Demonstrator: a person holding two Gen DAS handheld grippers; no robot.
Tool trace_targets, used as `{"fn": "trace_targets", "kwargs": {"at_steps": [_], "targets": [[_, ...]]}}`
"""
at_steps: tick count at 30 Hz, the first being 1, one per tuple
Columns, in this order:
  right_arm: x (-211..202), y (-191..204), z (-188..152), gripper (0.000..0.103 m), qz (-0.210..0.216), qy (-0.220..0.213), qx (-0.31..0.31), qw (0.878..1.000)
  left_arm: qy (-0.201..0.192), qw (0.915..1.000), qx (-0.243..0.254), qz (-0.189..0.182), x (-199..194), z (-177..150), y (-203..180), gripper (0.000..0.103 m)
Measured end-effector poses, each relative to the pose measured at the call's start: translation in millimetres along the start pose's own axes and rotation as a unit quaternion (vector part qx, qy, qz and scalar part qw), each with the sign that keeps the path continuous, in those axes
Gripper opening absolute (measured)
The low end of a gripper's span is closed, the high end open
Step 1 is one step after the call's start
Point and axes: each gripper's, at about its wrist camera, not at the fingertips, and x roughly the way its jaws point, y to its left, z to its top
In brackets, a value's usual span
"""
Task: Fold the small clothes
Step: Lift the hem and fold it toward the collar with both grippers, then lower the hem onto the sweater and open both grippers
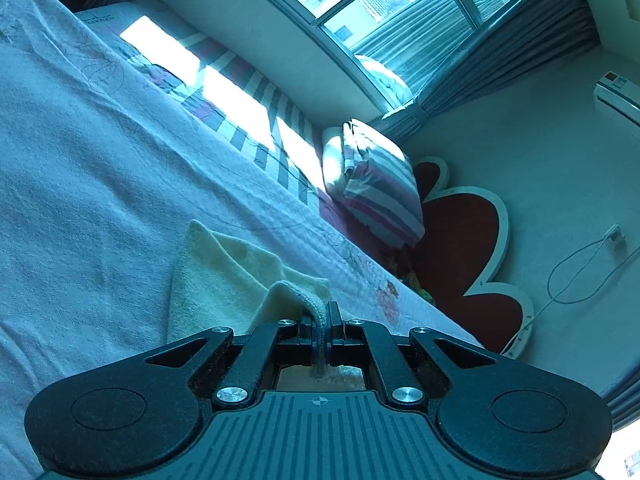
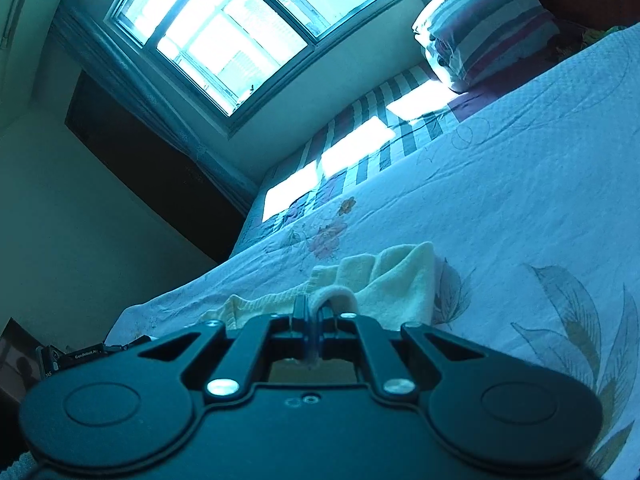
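Both the left gripper (image 1: 319,314) and right gripper (image 2: 314,312) are pinching edges of the cream garment (image 1: 224,276) lying on the quilted floral bedspread (image 1: 80,168), sunlight falling across a striped pillow (image 1: 380,184) beneath the window (image 2: 224,36).

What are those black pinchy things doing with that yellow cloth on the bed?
A person is folding a small pale yellow garment on the bed. The left gripper is shut on one edge of it, and the right gripper is shut on another edge. Most of the cloth rests on the bedspread.
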Motion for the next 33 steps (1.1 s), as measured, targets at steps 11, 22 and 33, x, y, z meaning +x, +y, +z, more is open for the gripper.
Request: {"fn": "trace_targets", "kwargs": {"at_steps": [11, 22, 33], "targets": [[43, -33, 4, 0.006, -0.013, 0.039, 0.041, 0.998, 0.034, 0.9991, -0.010, 0.025, 48, 9, 24, 0.003], [18, -38, 9, 0.049, -0.002, -0.006, 0.075, 0.997, 0.008, 0.9998, -0.004, 0.017, 25, 26, 22, 0.019], [19, -13, 25, 0.043, -0.045, 0.002, -0.055, 0.997, 0.024, 0.9706, 0.228, 0.074, 28, 52, -16, 0.060]]}}
